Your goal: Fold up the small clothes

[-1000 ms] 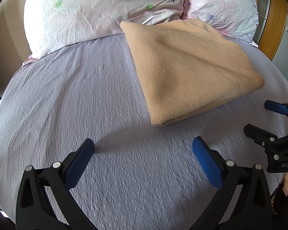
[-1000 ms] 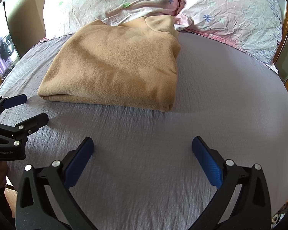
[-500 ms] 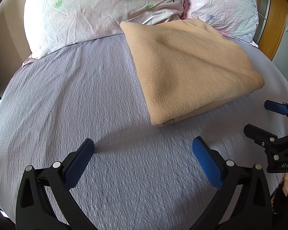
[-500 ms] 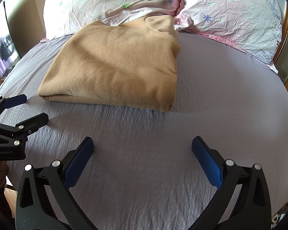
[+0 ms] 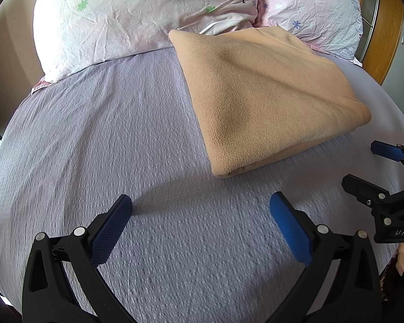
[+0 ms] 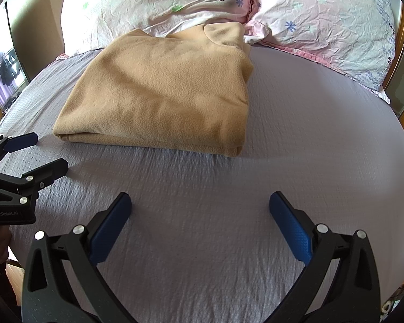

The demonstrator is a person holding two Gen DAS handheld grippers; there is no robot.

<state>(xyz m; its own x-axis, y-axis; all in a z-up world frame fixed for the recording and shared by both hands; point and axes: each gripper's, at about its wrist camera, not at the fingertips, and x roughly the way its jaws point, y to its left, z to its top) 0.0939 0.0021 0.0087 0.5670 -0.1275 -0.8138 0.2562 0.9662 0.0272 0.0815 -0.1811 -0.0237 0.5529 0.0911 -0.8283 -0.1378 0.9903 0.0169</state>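
Observation:
A tan fleece garment [image 5: 264, 99] lies folded into a flat rectangle on the lilac bedsheet [image 5: 107, 134], its far edge against the pillows; it also shows in the right wrist view [image 6: 164, 94]. My left gripper [image 5: 200, 211] is open and empty, hovering over the sheet short of the garment's near corner. My right gripper [image 6: 200, 211] is open and empty, also short of the garment. The right gripper shows at the right edge of the left wrist view [image 5: 363, 165]; the left gripper shows at the left edge of the right wrist view [image 6: 47, 152].
Two floral pillows [image 5: 137, 8] [image 6: 323, 13] lie along the head of the bed. A wooden frame [image 5: 382, 27] stands at the far right. A wall [image 6: 35, 13] and a window area are at the far left.

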